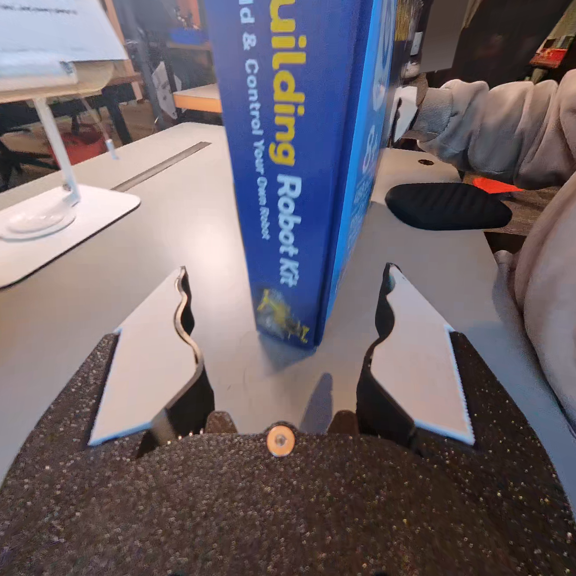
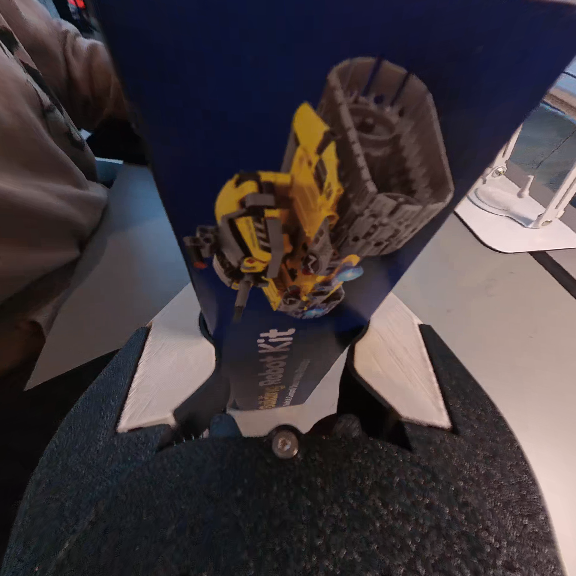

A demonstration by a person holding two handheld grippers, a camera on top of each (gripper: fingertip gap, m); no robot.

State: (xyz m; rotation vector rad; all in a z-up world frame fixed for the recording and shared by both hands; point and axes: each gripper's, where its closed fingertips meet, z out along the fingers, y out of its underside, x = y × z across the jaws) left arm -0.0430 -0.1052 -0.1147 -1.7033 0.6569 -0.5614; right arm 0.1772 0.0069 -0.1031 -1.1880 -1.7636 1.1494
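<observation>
The left gripper (image 1: 285, 269) has its jaws spread wide and holds nothing. Just ahead of them, a blue box (image 1: 293, 174) stands upright on end on the grey table (image 1: 193, 237), in line with the gap but past the fingertips. The right gripper (image 2: 291, 307) has its jaws closed against the box's (image 2: 280, 156) sides, its narrow end between them. Farther back stand a white stand base (image 1: 65, 215) and a grey sleeve (image 1: 486, 124).
</observation>
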